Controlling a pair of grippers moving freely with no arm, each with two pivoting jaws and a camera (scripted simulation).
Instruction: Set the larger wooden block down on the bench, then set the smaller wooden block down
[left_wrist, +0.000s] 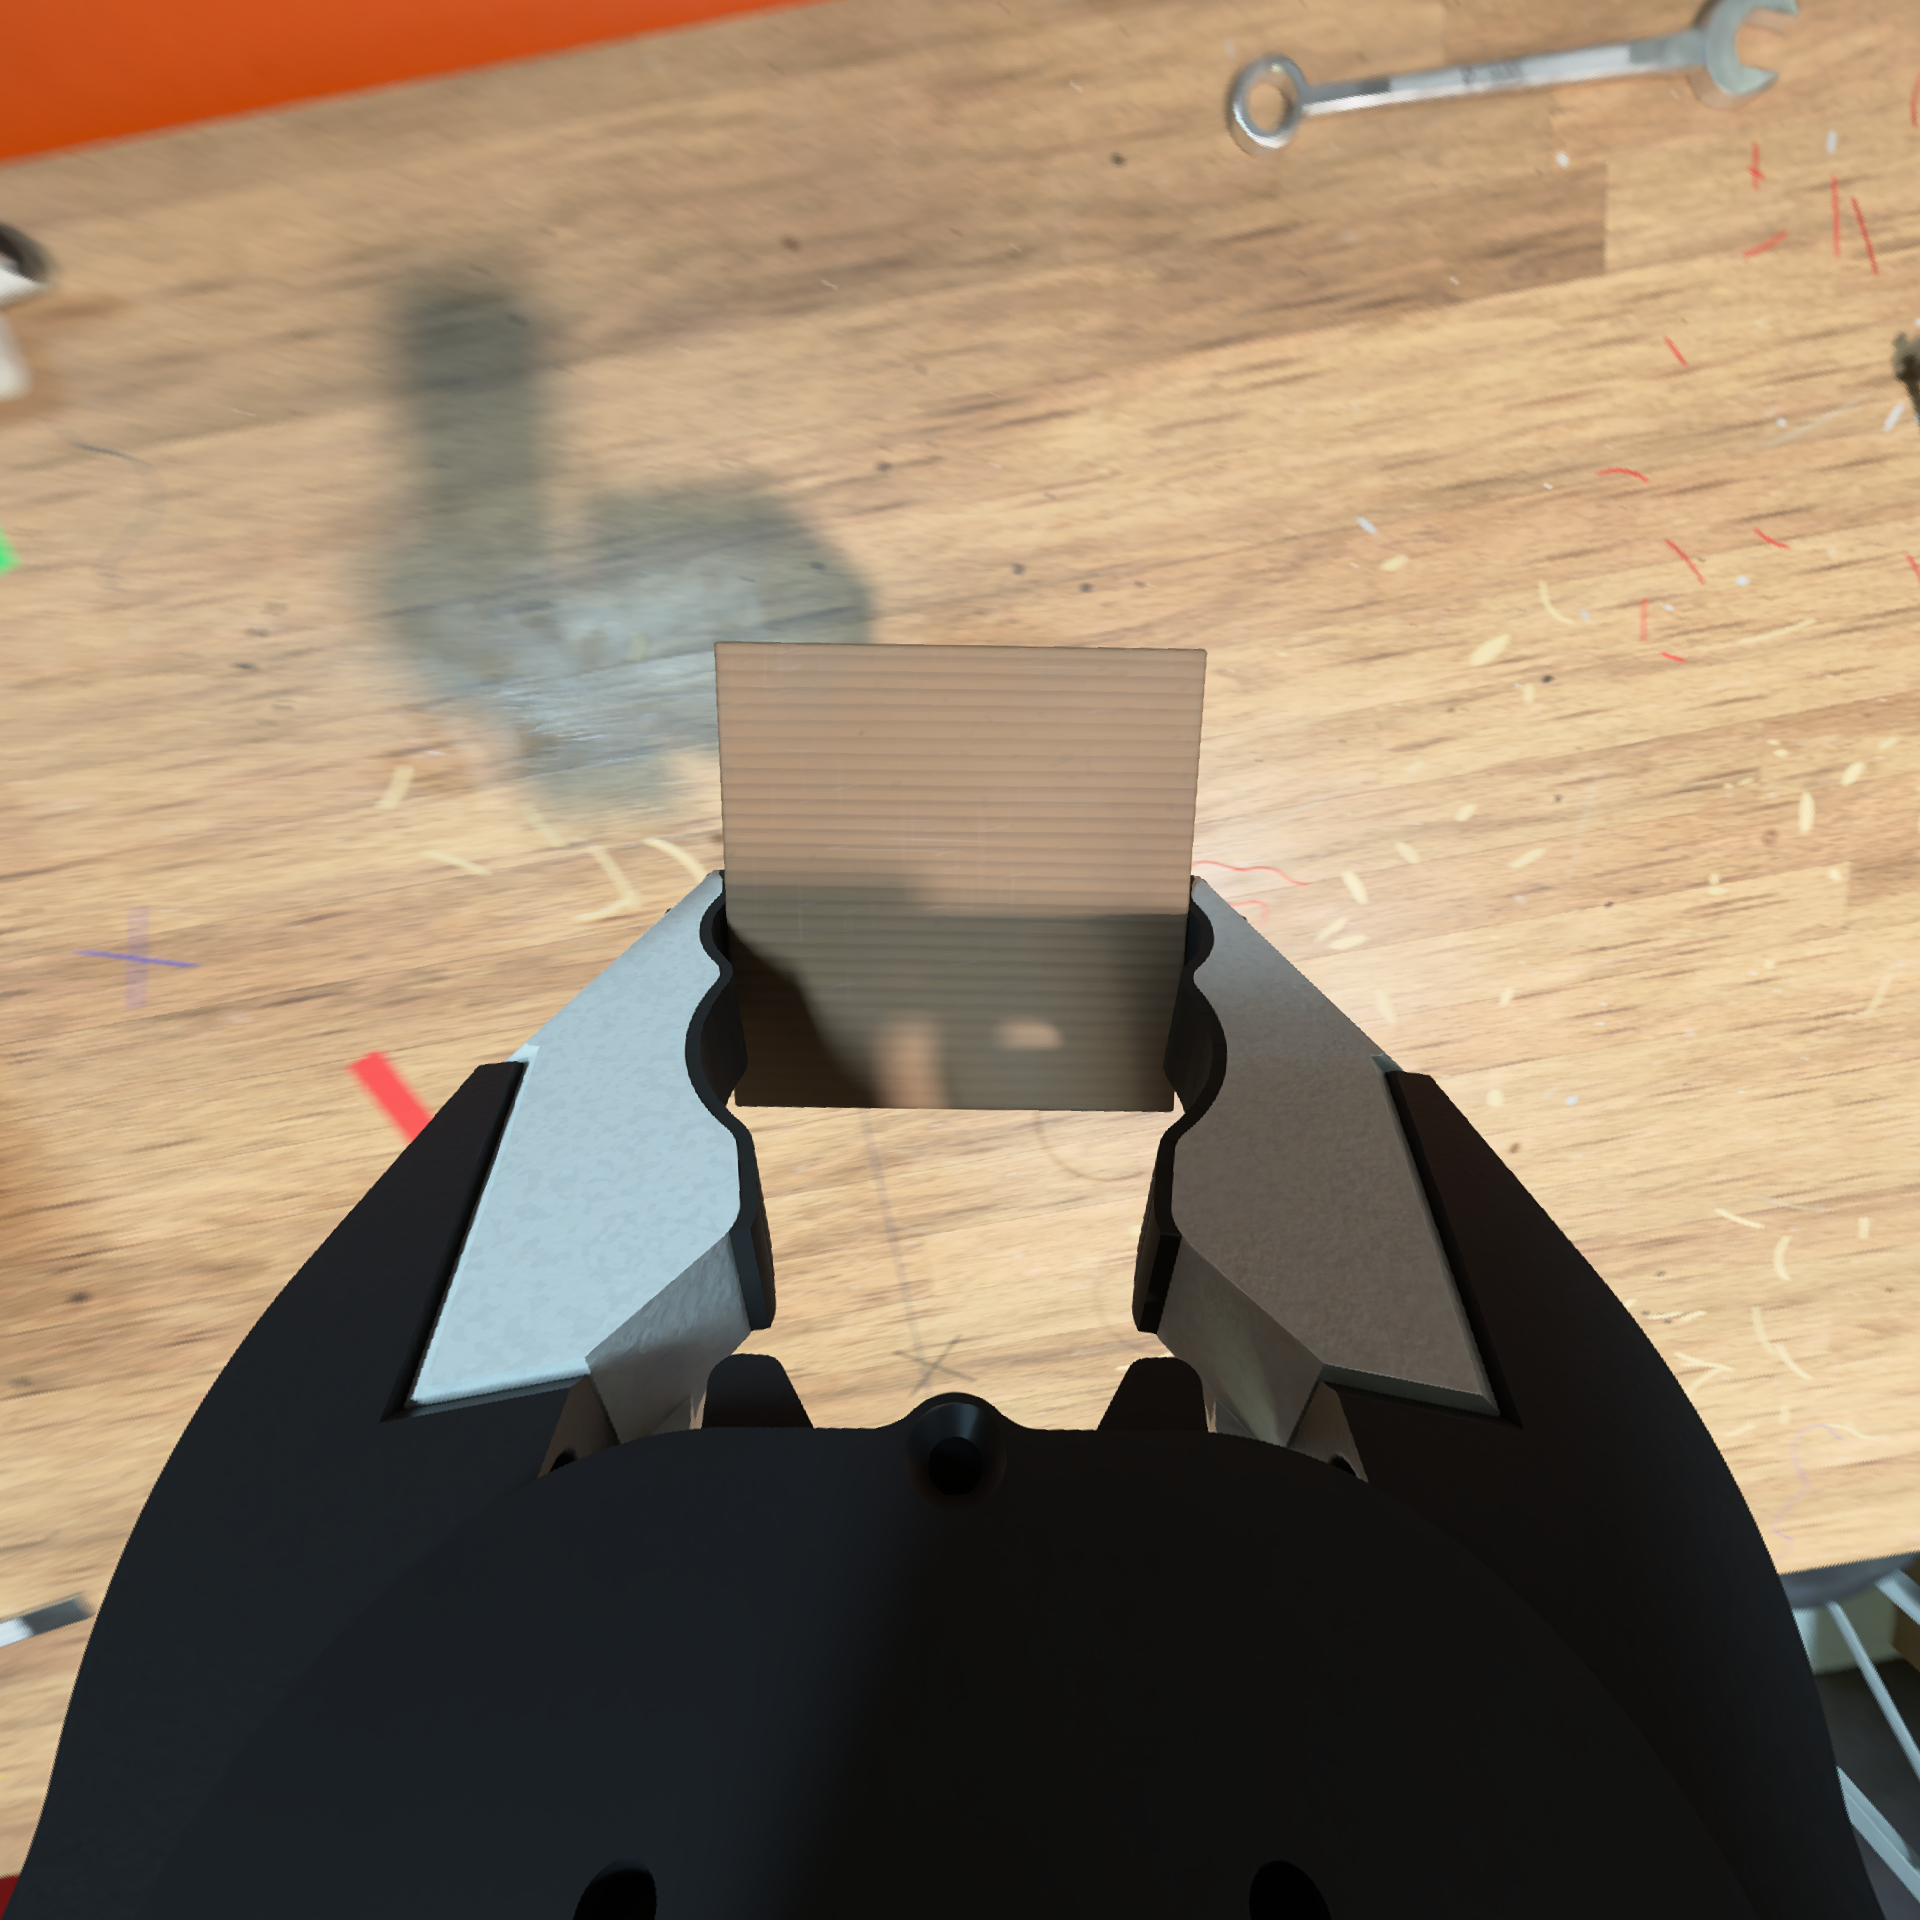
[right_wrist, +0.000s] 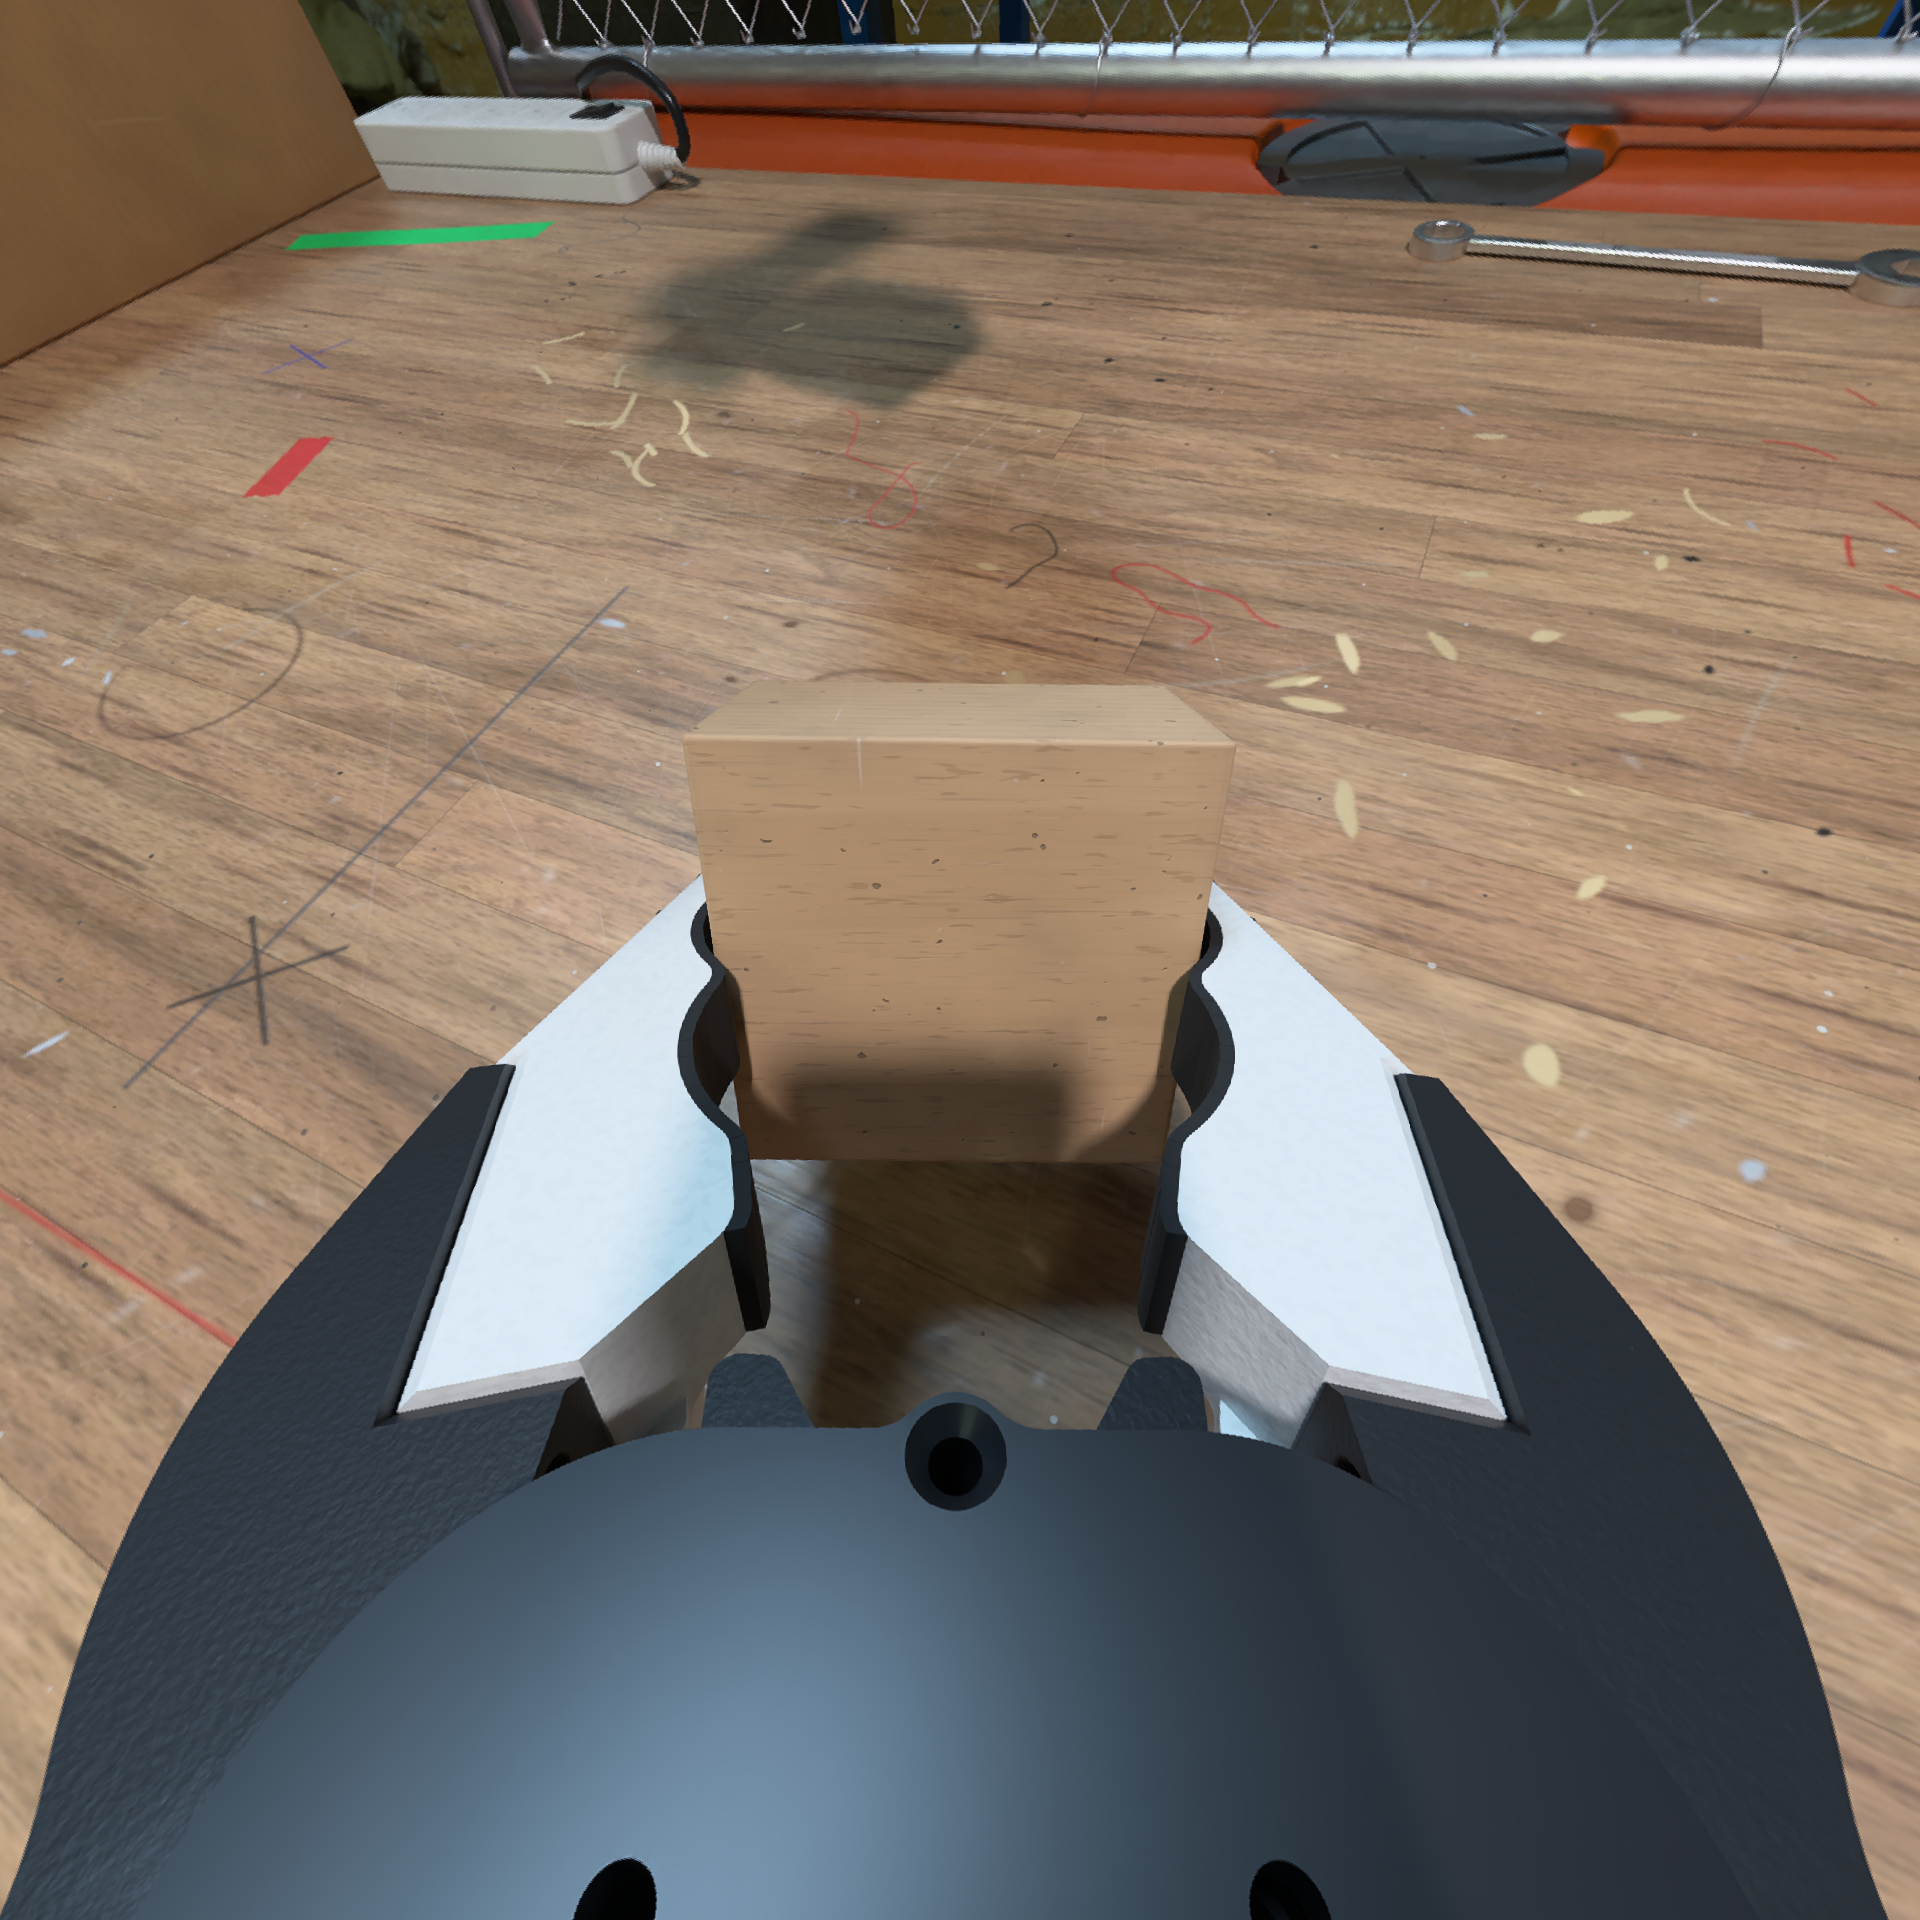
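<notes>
My left gripper (left_wrist: 956, 894) is shut on a pale wooden block (left_wrist: 961, 790) with fine horizontal lines on its face. It holds the block well above the wooden bench (left_wrist: 1351, 416), and its shadow falls far off to the upper left. My right gripper (right_wrist: 956, 904) is shut on a light-brown wooden block (right_wrist: 956, 831) whose top face shows. This block is low over the bench (right_wrist: 520, 727), with its shadow right beneath it. I cannot tell whether it touches the bench. Both blocks fill the jaws to about the same width.
A steel wrench (left_wrist: 1496, 78) lies at the far right, also in the right wrist view (right_wrist: 1662, 260). A white power strip (right_wrist: 509, 145) and a cardboard box (right_wrist: 135, 156) stand at the back left. An orange rail (right_wrist: 1039, 145) lines the back edge. Tape marks are green (right_wrist: 416, 237) and red (right_wrist: 289, 465).
</notes>
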